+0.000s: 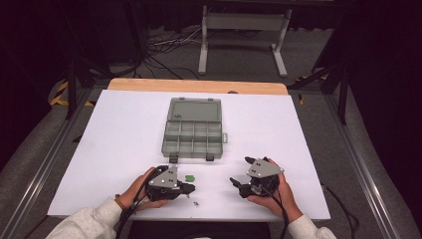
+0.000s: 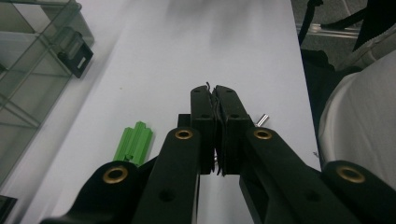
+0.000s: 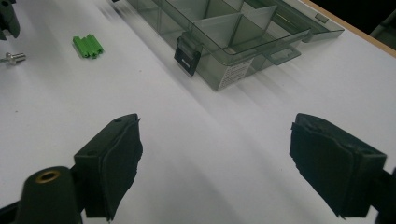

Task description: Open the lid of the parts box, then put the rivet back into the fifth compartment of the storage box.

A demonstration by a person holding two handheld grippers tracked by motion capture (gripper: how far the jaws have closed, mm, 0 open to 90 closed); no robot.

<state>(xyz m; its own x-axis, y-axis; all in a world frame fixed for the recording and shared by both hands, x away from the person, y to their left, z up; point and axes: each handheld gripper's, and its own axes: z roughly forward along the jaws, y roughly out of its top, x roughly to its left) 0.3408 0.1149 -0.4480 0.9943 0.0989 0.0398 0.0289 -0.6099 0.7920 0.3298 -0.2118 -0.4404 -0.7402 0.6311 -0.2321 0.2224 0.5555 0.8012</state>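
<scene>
A smoky, see-through plastic organiser box point(image 1: 193, 130) is lying open on the white table point(image 1: 114, 144), its flat lid folded back to the far side and its tray split by thin walls into small square and oblong compartments. Two dark latches are hanging off its near edge.

The left gripper point(image 1: 186, 188) is resting near the table's near edge in the person's left hand point(image 1: 137, 191), and its padded black jaws are pressing together with nothing visible between them. The right gripper point(image 1: 240, 175) is sitting to its right, held by the right hand point(image 1: 278, 191), with its jaws spread wide apart over bare table.

A small ridged green plastic block point(image 1: 189, 177) is lying just beyond the left gripper, between it and the box. The left gripper view is showing its grooved, stepped shape point(image 2: 134, 143) and a shiny metal pin point(image 2: 262, 120) beside the jaw tips; from above that pin is reading as a mere speck. The right gripper view is revealing a white label on the box's near wall point(image 3: 232, 74).
</scene>
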